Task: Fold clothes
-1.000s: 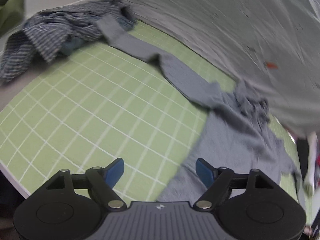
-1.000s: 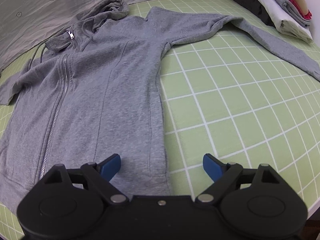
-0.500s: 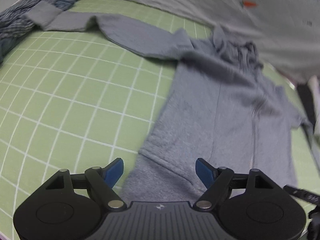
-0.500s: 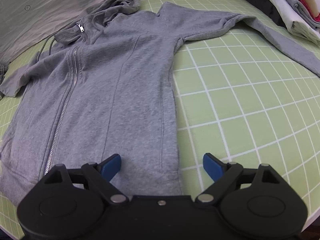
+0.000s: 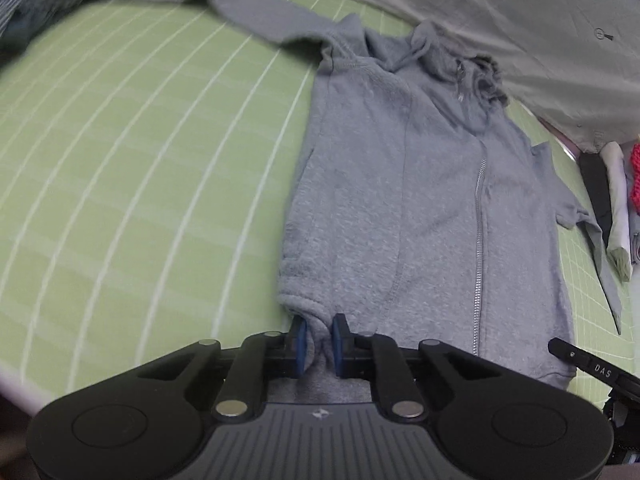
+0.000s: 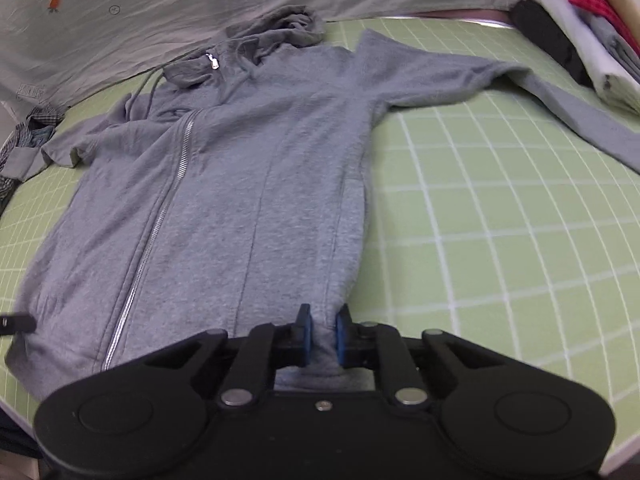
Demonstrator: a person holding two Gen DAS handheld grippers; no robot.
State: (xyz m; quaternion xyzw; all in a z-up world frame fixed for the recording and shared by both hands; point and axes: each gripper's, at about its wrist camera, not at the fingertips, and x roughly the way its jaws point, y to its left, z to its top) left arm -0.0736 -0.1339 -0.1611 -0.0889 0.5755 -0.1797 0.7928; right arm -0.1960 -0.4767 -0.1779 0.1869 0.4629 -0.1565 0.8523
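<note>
A grey zip-up hoodie [image 5: 420, 200] lies face up on the green grid mat [image 5: 140, 160], hood at the far side, sleeves spread out to both sides. My left gripper [image 5: 318, 340] is shut on the hoodie's bottom hem at its left corner. In the right wrist view the hoodie [image 6: 240, 200] fills the middle, and my right gripper [image 6: 322, 334] is shut on the bottom hem at its right corner. The other gripper's tip [image 5: 592, 368] shows at the right edge of the left wrist view.
A grey printed sheet [image 6: 160, 20] lies along the far edge of the mat [image 6: 500, 220]. A stack of folded clothes [image 6: 580, 32] stands at the far right. A striped garment [image 6: 24, 140] lies crumpled at the far left.
Both grippers have moved onto the hoodie's bottom hem and closed from open, each now pinching a hem corner. The left gripper swung right from the sleeve to the hem.
</note>
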